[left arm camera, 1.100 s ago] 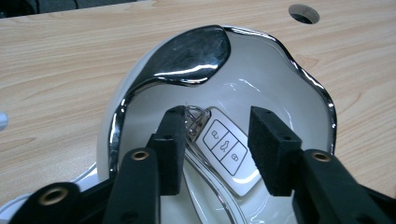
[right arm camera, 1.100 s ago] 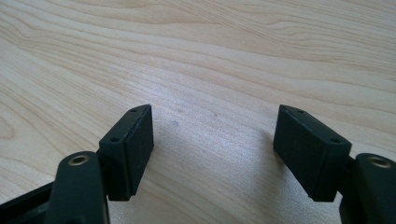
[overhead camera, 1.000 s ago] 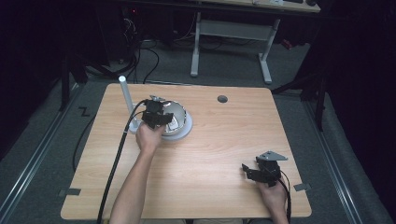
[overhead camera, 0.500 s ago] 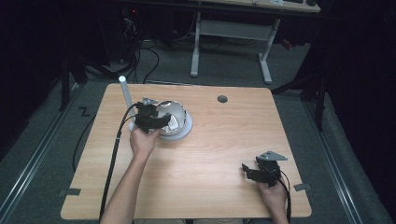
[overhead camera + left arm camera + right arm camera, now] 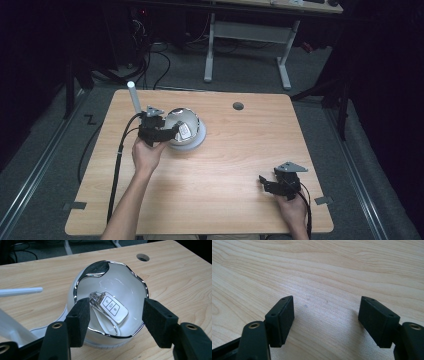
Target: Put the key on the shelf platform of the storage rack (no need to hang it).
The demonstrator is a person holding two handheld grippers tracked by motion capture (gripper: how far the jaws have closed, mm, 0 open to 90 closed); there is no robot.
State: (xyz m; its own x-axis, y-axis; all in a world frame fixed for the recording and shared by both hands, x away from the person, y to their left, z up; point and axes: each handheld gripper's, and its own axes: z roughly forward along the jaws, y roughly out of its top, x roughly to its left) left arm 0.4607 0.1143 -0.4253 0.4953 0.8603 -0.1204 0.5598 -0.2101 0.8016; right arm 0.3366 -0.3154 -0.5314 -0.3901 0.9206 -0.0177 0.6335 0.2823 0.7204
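A white bowl with a wavy chrome rim stands on a pale round base at the table's back left. Inside it lies a white car key fob on a metal ring. My left gripper sits at the bowl's left side, pointing at it. In the left gripper view its jaws have just been opening and my left gripper stands open, with nothing pressed between the pads. My right gripper rests near the front right edge. In its own view my right gripper is open over bare wood.
A white upright post stands just behind my left gripper, seen as a white rod in the left gripper view. A round cable hole is in the tabletop at the back. Dark floor and desk legs lie beyond the table.
My left gripper has drawn back to the left from over the bowl and its jaws stand wider. The right hand and gripper have not moved.
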